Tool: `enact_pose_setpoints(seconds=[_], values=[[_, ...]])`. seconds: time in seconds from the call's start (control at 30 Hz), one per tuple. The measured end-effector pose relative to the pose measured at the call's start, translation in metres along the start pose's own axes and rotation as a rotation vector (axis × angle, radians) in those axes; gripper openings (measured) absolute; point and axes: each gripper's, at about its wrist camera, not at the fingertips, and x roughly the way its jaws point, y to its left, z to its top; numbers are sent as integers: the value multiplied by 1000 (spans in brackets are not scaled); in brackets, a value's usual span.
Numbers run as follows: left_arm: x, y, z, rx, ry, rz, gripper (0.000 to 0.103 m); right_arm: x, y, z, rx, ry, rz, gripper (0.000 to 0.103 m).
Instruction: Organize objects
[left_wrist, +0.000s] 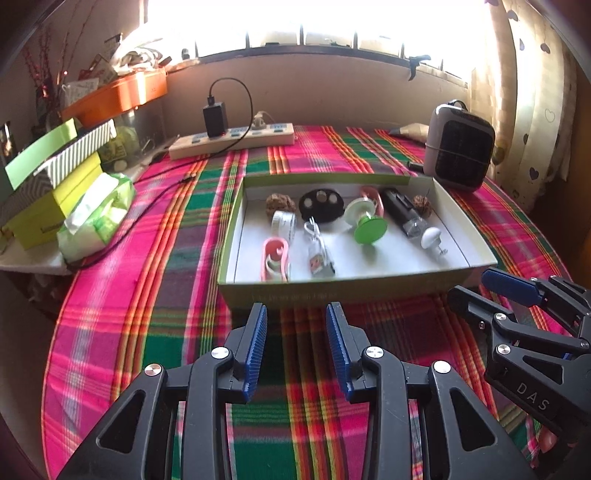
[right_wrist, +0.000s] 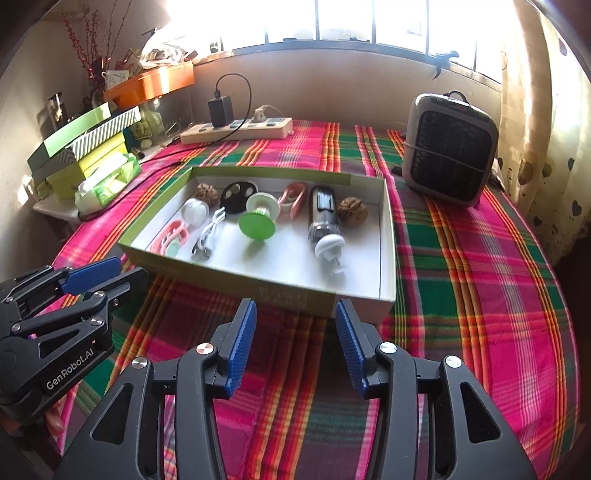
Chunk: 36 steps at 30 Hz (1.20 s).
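- Left wrist view: the left gripper (left_wrist: 296, 314) sits at the bottom centre, fingers spread with only plaid cloth between them, pinching nothing.
- The shallow box (left_wrist: 236, 206) lies just above the fingertips in the middle of the frame, its near wall facing them and its long side running left to right.
- Inside it, the pink clip (left_wrist: 274, 258) and the white cable (left_wrist: 318, 247) lie nearest these fingers, by the near left corner, both lengthwise away from the camera.
- The right gripper (left_wrist: 476, 286) enters at the lower right, by the box's near right corner; only one blue pad shows, so from here I cannot tell its gap.
- Right wrist view: the right gripper (right_wrist: 295, 314) sits at the bottom centre, fingers spread wider, nothing between them.
- The box (right_wrist: 388, 236) lies up and left of it, its near right corner just above the right fingertip.
- The dark bottle (right_wrist: 324, 214) and the white knob (right_wrist: 330, 245) are its closest contents; the bottle's long axis points roughly toward the fingers.
- Judged so, the right hand suits that side and the left hand the clip side.
- Window glare washes out the top; the small items are slightly blurred.
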Motion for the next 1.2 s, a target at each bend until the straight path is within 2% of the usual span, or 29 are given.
enact_pose_setpoints(seconds=[0.23,0.37,0.53,0.77,1.2], values=[[2,0,-20,-6,39,4,32,2,0,-16,11,34,-6,47],[3,-1,-28,-4,56,12,32,4,-1,-24,23,57,-8,52],[5,0,-33,-15,72,4,32,4,-1,-31,22,68,-21,52],[3,-2,-37,-17,59,15,33,4,-1,-36,14,72,-43,53],[2,-3,-37,-17,58,19,33,2,-1,-39,23,79,-64,65]])
